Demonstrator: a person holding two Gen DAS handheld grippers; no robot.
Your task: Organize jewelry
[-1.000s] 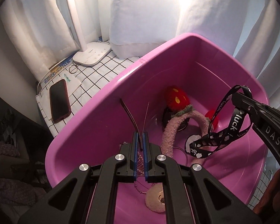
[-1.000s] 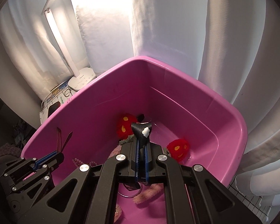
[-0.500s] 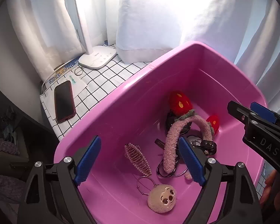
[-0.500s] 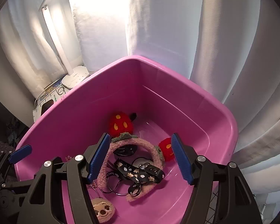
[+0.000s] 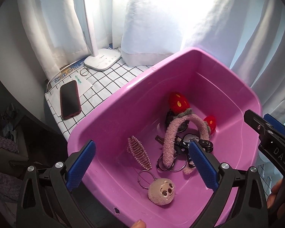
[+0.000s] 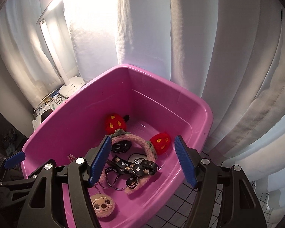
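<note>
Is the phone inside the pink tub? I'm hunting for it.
No: the phone lies on the checked cloth, outside the pink tub.

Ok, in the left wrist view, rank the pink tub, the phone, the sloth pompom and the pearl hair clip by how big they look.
1. Pink tub
2. Phone
3. Sloth pompom and pearl hair clip: look alike, and the pompom lies nearer the camera, so no ranking.

The far half of the pink tub floor is being left bare, so entry from above is being allowed there. The near half is being crowded by the fuzzy headband, pearl hair clip, black lanyard and plush keychain. The tub's walls are blocking sideways approach.
</note>
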